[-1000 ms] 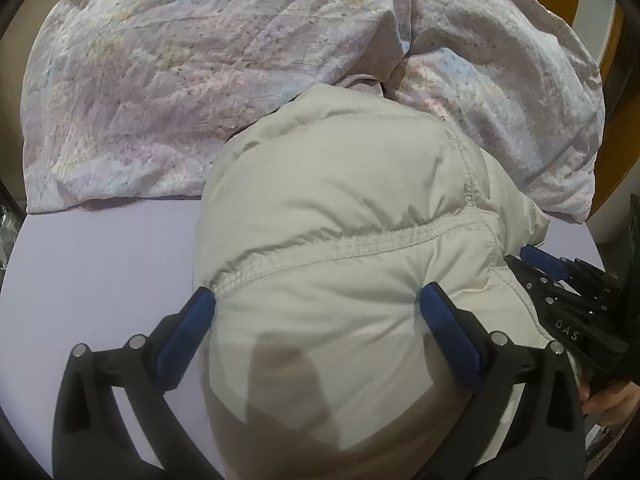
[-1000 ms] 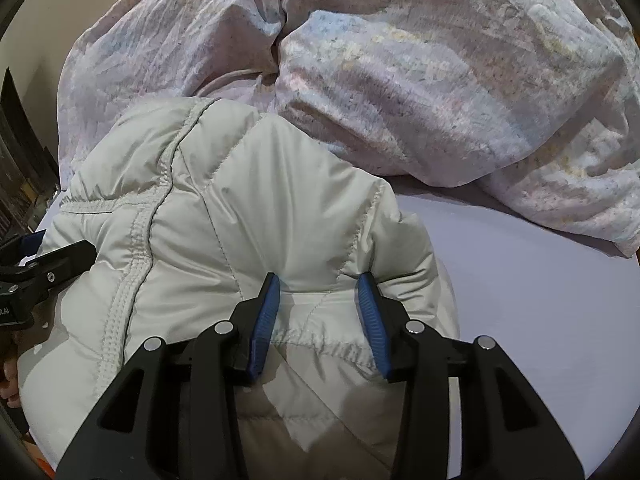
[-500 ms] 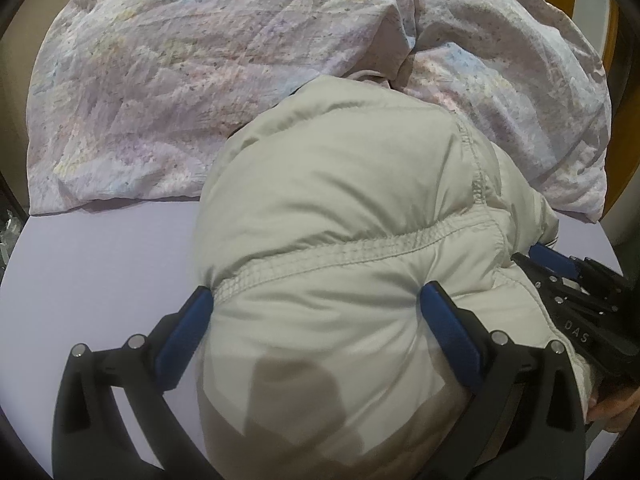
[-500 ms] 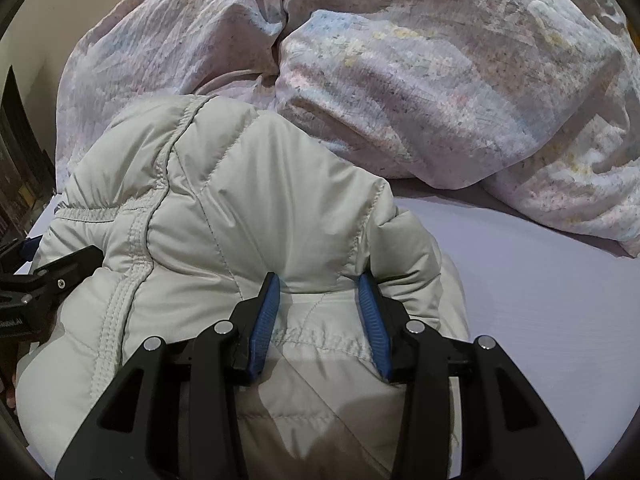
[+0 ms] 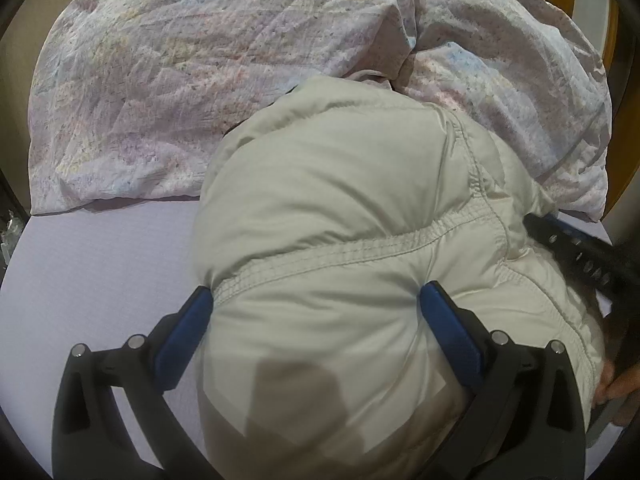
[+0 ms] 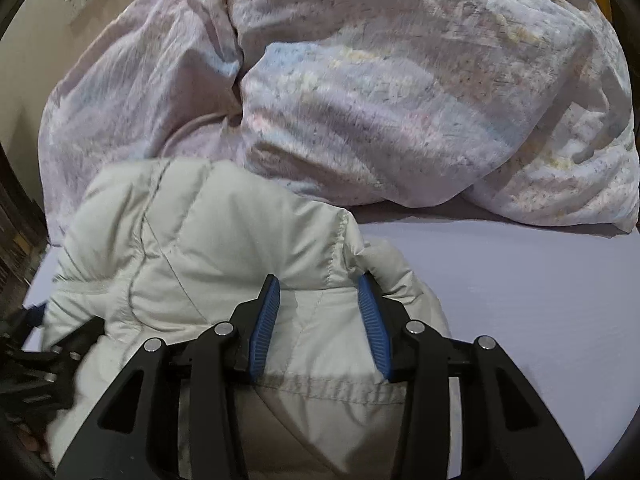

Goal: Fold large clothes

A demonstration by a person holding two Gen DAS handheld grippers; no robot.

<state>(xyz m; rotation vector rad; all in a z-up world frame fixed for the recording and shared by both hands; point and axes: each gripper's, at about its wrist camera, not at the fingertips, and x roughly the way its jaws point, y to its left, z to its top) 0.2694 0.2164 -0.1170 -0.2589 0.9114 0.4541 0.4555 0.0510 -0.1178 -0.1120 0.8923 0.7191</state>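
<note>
Both tools, left (image 5: 316, 312) and right (image 6: 318, 300), clamp a puffy jacket (image 5: 340, 208) (pale grey) on a bed (image 5: 100, 264).

jacket (image 5: 340, 208) pale beige | duvet (image 5: 200, 60) pastel speckled | sheet (image 6: 520, 300) lilac | fingers (image 6: 264, 320) blue

Rumpled pastel-speckled duvet (image 5: 224, 80) heaped along the far side of a pale lilac bedsheet (image 5: 100, 280).

Each gripper is black plastic. The left gripper (image 5: 316, 312) and the right gripper (image 6: 320, 312) have two fingers with bumpy blue pads (image 6: 264, 324) and shiny round screws (image 5: 498, 337).
</note>
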